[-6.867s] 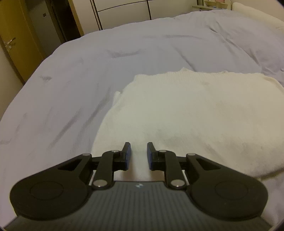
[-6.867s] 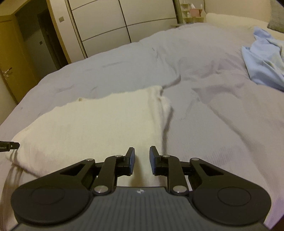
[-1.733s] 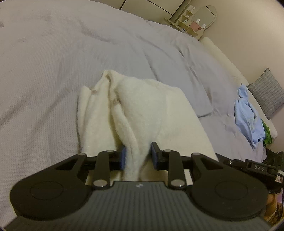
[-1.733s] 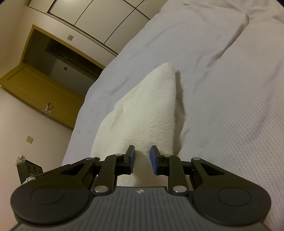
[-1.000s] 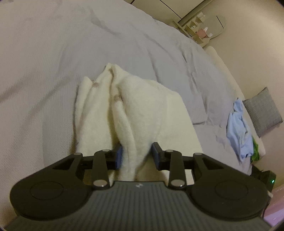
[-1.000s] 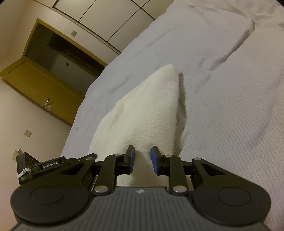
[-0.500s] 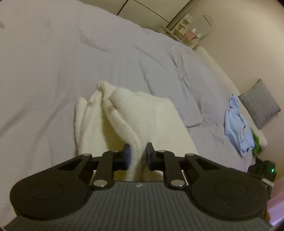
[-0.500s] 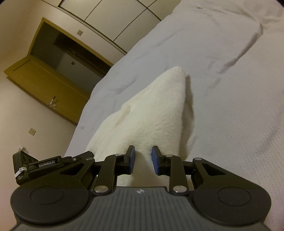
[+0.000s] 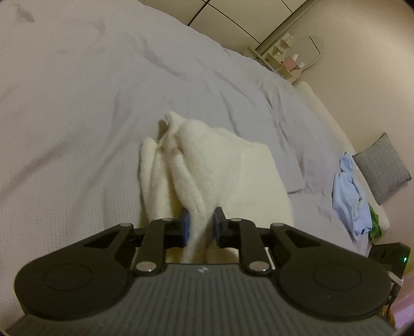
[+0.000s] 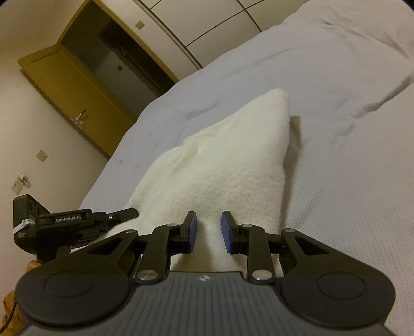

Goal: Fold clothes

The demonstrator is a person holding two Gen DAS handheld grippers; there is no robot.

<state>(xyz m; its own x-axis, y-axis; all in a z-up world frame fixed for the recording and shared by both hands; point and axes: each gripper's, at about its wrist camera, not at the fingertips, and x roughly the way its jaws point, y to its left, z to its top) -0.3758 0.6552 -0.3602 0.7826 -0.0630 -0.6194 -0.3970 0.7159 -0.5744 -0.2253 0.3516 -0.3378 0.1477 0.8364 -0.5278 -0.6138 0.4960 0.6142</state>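
Note:
A cream fleece garment point(image 9: 214, 165) lies partly folded on the grey bedspread point(image 9: 77, 103). My left gripper point(image 9: 201, 227) is shut on a raised fold of its near edge, which runs up between the blue pads. In the right wrist view the same garment point(image 10: 227, 165) rises in a peak. My right gripper point(image 10: 209, 230) is shut on its near edge, with cloth filling the gap between the pads. The left gripper's body point(image 10: 77, 222) shows at that view's left, at the garment's other corner.
A light blue garment point(image 9: 349, 199) and a grey cushion point(image 9: 380, 168) lie at the bed's far right. A shelf with a round mirror point(image 9: 292, 59) stands behind the bed. A brown door point(image 10: 75, 85) and white wardrobe panels point(image 10: 233, 23) are beyond the bed.
Both grippers have lifted a little with the garment's near edge and tilted. The left gripper's jaws closed tighter on the fold than a second ago. The garment went from flat to folded over.

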